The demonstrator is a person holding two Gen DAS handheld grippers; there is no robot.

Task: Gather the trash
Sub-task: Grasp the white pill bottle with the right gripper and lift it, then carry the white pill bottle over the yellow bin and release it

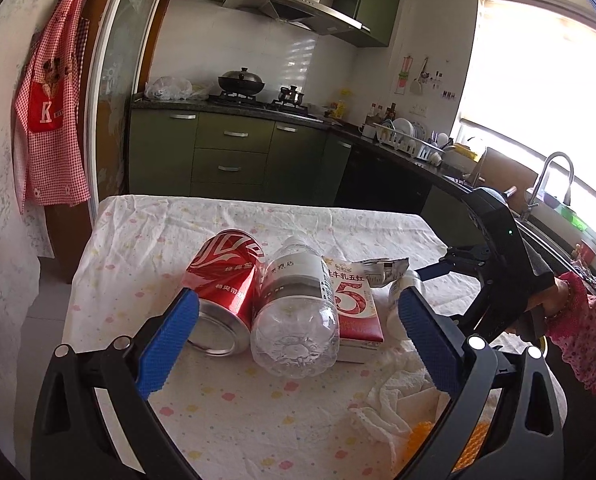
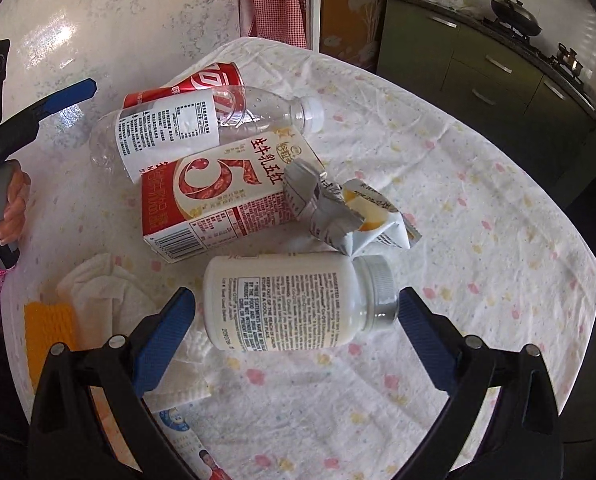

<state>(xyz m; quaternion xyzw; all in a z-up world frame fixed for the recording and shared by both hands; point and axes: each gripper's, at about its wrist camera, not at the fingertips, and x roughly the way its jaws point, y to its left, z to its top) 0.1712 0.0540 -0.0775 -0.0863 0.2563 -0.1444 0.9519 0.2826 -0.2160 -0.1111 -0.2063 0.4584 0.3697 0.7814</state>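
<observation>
On the floral tablecloth (image 2: 457, 208) lies a heap of trash. It holds a red cola can (image 1: 222, 288), a clear plastic bottle (image 1: 294, 320), a red-and-white milk carton (image 2: 214, 196), a crumpled silver wrapper (image 2: 337, 212) and a white pill bottle (image 2: 286, 304) with a silver cap. My right gripper (image 2: 296, 312) is open wide, pointing steeply down. The pill bottle lies between its blue fingers, which stand just clear of it. My left gripper (image 1: 298, 300) is open too, low at the near table edge. The can and clear bottle lie just ahead of its fingers (image 1: 170, 340).
A crumpled paper towel (image 2: 102, 292), a yellow foam net (image 2: 48, 328) and a printed leaflet (image 2: 186, 432) lie near the table's front. Green kitchen cabinets (image 1: 230, 152), a stove with a wok (image 1: 242, 80) and a sink tap (image 1: 553, 176) stand beyond. A red checked apron (image 1: 54, 120) hangs left.
</observation>
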